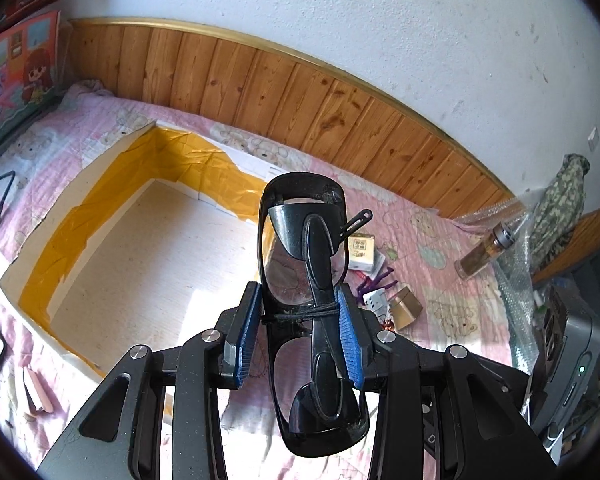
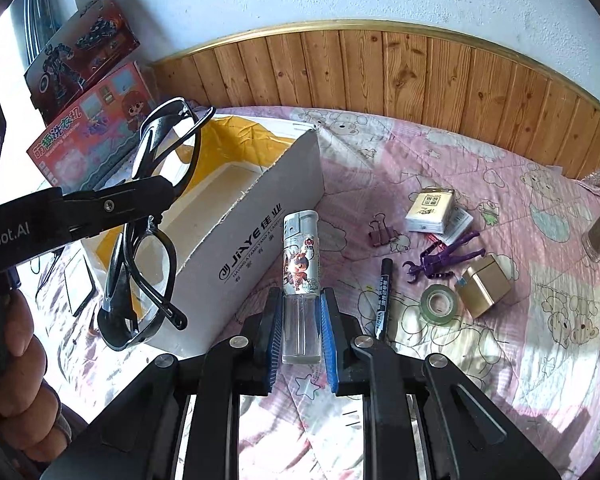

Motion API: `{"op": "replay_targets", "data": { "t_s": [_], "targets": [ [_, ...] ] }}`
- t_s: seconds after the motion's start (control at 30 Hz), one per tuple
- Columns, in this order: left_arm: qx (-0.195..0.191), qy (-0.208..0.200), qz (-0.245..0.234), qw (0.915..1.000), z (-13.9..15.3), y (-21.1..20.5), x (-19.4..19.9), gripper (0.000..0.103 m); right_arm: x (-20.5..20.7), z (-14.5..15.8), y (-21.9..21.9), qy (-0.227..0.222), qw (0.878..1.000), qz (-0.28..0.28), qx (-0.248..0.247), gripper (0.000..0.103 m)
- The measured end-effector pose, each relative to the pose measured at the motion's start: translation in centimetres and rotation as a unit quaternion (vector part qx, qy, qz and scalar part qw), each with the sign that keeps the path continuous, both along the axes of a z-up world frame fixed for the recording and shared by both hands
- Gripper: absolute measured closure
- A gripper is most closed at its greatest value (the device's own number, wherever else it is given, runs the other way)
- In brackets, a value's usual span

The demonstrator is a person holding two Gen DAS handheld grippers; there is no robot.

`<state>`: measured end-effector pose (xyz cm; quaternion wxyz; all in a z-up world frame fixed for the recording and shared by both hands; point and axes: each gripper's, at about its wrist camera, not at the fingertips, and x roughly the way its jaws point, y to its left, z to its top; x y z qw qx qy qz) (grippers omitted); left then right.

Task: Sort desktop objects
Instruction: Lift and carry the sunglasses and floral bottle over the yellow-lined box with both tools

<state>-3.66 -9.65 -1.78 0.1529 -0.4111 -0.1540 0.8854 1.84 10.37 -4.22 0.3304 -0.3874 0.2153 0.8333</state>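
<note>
My left gripper (image 1: 300, 312) is shut on folded black glasses (image 1: 312, 264), held in the air beside the open white box (image 1: 112, 256) with yellow tape inside. The right wrist view shows the same glasses (image 2: 152, 216) in the left gripper (image 2: 156, 196) above the box (image 2: 252, 240). My right gripper (image 2: 300, 320) is shut on a lighter (image 2: 301, 260) with a cartoon label, held above the pink quilt to the right of the box.
On the quilt to the right lie a binder clip (image 2: 382, 234), a black marker (image 2: 383, 292), a tape roll (image 2: 440, 304), a gold box (image 2: 484, 284), a purple figure (image 2: 444, 258) and a card pack (image 2: 430, 210). Toy boxes (image 2: 88, 136) lean at the left. A wooden panel runs behind.
</note>
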Motion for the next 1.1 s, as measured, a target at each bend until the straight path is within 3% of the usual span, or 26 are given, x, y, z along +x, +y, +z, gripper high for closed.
{"op": "replay_targets", "data": {
  "t_s": [0.6,1.1],
  "targets": [
    [0.023,-0.011,0.034,0.9991,-0.6,-6.9,-1.3,0.065,-5.1,2.0,-3.5,0.007,0.999,0.013,0.037,0.083],
    [0.048,-0.035,0.062,0.9963,-2.1,-9.9,-4.4,0.065,-10.1,2.6,-4.7,-0.001,0.998,0.03,0.047,0.083]
  ]
}}
